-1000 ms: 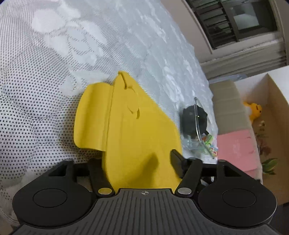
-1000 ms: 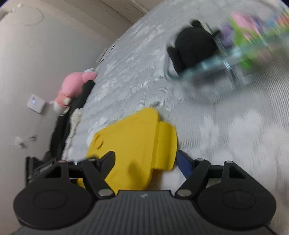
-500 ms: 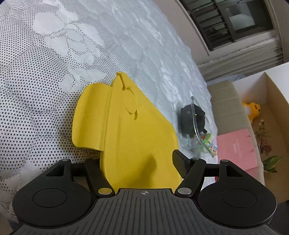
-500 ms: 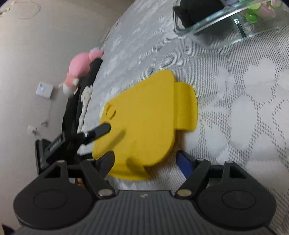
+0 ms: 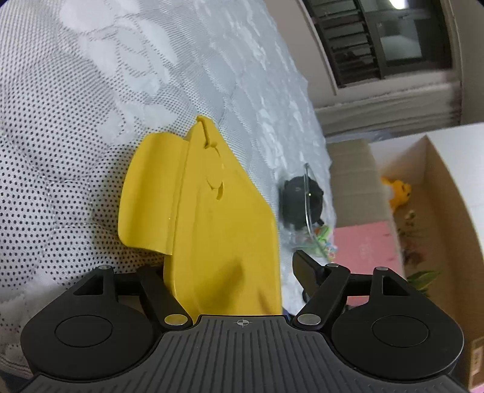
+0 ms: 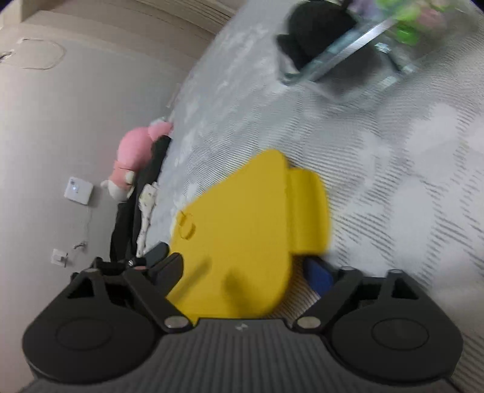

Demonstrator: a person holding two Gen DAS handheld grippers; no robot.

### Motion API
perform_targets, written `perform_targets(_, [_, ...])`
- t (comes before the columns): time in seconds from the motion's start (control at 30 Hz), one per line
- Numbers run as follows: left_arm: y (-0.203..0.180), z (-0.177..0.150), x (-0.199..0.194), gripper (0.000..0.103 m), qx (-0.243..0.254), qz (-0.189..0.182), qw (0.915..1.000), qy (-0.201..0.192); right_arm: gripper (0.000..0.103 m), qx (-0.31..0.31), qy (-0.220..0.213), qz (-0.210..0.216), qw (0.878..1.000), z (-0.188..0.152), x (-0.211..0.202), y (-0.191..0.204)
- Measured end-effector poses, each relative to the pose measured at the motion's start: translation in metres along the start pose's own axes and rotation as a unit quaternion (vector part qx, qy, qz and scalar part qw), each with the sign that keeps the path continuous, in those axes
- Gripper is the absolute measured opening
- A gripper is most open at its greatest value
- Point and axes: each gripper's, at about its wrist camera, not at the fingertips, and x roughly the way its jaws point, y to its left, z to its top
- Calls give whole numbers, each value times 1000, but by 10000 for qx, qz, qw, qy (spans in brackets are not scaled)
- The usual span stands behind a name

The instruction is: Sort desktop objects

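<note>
A flat yellow plastic lid with a side flap lies on the grey patterned mattress. My left gripper is open, its fingers on either side of the lid's near end. In the right wrist view the same yellow lid sits between the fingers of my open right gripper. A clear glass container holds a black object and small colourful items; it also shows in the left wrist view, beyond the lid.
A pink plush toy and dark cloth lie at the mattress edge by the wall. A cardboard box with a yellow toy and a pink sheet stand beside the bed.
The right gripper swung back closer over the lid, so the lid now fills its gap and the glass container sits farther off. The left gripper stays around the lid's end.
</note>
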Motion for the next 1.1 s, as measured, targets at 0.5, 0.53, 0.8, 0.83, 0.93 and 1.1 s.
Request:
perform_targets(0.5, [-12,-7,-17,94,-40,181,9993,-319,18,-247,-677,-128,9973,15,-48,-15])
perform_targets(0.53, [-19,-9,-17,94,82,312,9987,-383,18,-234,-719,-158,9970,14,-54,-19])
perform_targets(0.8, [-52,-25,29,94,478,1016,9936,74,19,69,-779,-148,9968,13,-89,-59])
perform_targets(0.83, [-52,-30,26,94,419,1011,9940,70,20,118,-760,-137,9969,14,-91,-66])
perform_targets(0.93, [-51,-48,17,95,222,978,9949,98,21,200,-713,-103,9972,16,-91,-77])
perform_targets(1.1, [-45,-59,33,95,-126,873,9961,42,20,308,-641,102,9974,22,-83,-85])
